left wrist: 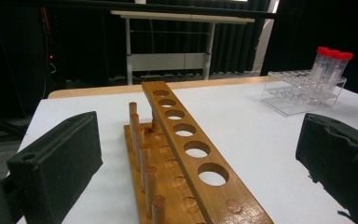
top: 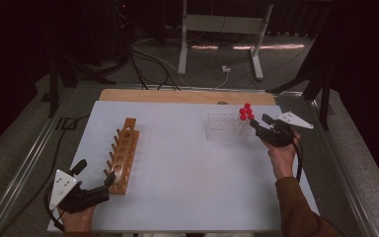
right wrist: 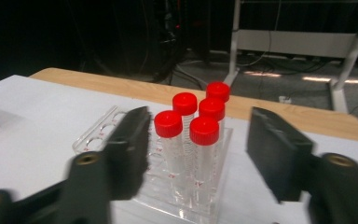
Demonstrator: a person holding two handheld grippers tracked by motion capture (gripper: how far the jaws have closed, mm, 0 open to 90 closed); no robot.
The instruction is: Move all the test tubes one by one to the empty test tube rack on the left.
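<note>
Right claw jaws apart, nothing gripped, front 2 of 5 red-capped tubes between them, tubes upright in clear rack at counter far right, left claw wide open, holding nothing, astride near end of wooden rack at counter left.

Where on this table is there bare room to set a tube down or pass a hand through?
The widest bare patch of the white table top lies between the wooden tube rack and the clear plastic rack, running to the near edge. It is crowded at the clear rack's right end, where five red-capped tubes stand and the right gripper straddles them, and at the wooden rack's near end by the left gripper.
</note>
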